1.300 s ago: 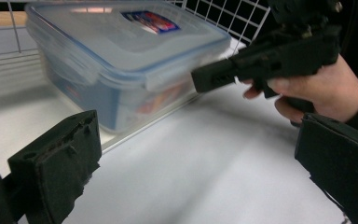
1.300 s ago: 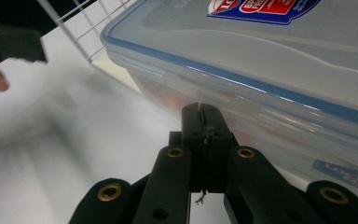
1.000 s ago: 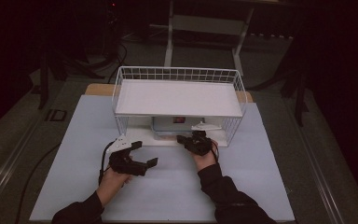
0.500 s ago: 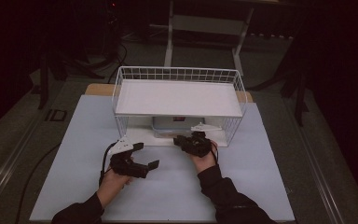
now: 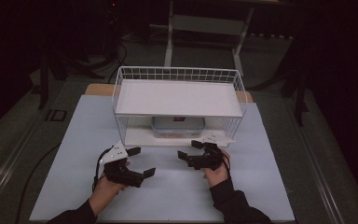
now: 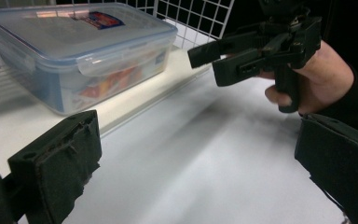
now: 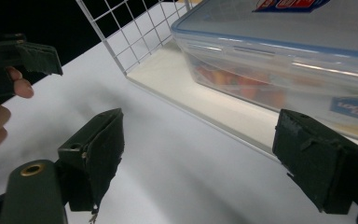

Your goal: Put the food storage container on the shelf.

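A clear plastic food container with a blue-rimmed lid sits on the bottom level of a white wire shelf rack. Both grippers rest low on the pale blue mat in front of the rack. My left gripper is open and points right, with nothing between its jaws. My right gripper is open and points left, just short of the rack's front edge. In the left gripper view the container lies ahead left and the right gripper ahead right. The right gripper view has the container close ahead.
The rack's upper shelf is a flat white board above the container. The pale blue mat covers the table, with bare room left and right of the rack. A metal stand is beyond the table, in the dark.
Both hands have drawn back slightly toward the person. The right gripper has slid a little away from the rack front. Both stay open.
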### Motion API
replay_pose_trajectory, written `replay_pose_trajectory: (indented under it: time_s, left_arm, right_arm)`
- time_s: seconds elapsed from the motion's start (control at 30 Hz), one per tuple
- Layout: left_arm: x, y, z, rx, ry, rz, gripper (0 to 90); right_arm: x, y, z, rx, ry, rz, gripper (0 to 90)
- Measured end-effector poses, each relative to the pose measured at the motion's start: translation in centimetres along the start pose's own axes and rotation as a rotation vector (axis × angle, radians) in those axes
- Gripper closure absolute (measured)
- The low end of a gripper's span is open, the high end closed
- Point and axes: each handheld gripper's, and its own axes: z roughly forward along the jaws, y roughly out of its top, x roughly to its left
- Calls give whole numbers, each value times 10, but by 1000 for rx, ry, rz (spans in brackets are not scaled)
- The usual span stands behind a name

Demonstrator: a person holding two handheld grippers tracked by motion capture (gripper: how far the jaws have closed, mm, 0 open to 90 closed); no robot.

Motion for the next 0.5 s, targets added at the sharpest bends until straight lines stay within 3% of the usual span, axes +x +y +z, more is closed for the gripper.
replay_pose_trajectory:
  time_s: [0.27, 0.5]
  left_arm:
    - [-8, -6, -9, 20, -11, 38, 4]
    - [-9, -10, -13, 26, -14, 26, 4]
  right_arm:
    - [14, -8, -14, 15, 6, -51, 162]
    - [22, -19, -29, 7, 3, -54, 169]
